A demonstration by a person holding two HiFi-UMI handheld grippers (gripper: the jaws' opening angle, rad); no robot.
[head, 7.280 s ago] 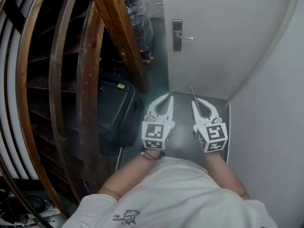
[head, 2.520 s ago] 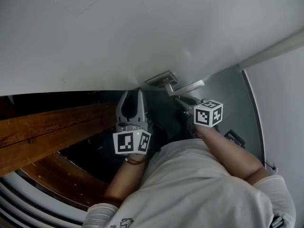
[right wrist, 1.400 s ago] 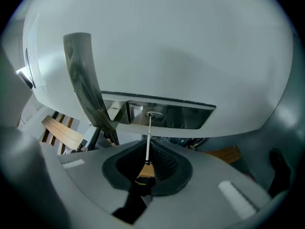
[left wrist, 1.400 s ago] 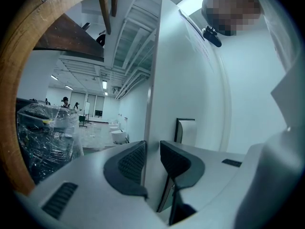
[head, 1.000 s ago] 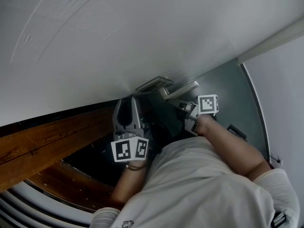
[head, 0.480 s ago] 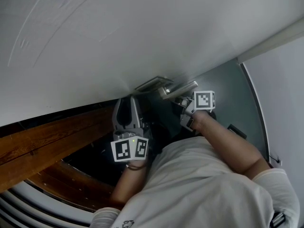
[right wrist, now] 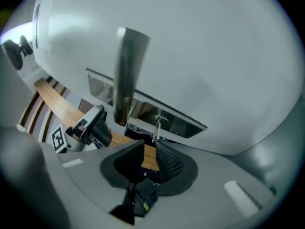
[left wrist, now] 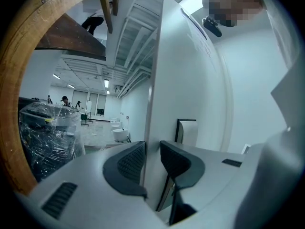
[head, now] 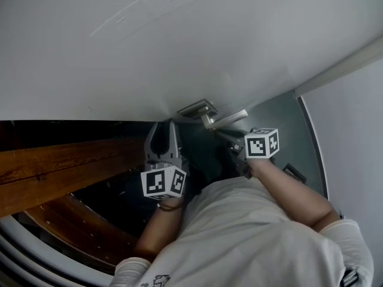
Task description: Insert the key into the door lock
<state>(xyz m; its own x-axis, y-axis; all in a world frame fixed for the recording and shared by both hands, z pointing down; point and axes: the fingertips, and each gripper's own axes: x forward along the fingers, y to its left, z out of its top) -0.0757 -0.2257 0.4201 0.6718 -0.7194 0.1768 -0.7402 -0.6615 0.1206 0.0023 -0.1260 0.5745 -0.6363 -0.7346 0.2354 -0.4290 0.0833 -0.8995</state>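
The thin silver key (right wrist: 156, 128) is pinched between the jaws of your right gripper (right wrist: 149, 149), with its tip at the brushed steel lock plate (right wrist: 183, 122) below the steel lever handle (right wrist: 127, 70) on the white door (right wrist: 219, 56). Your left gripper (left wrist: 152, 151) is slightly spread and holds nothing.

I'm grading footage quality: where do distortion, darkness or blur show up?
Head view: the white door bows with lens curvature; the wooden staircase beside it is mostly in deep shadow. Left gripper view: heavy fisheye, black corners. Right gripper view: the door handle looms large and soft, yet the key is readable.
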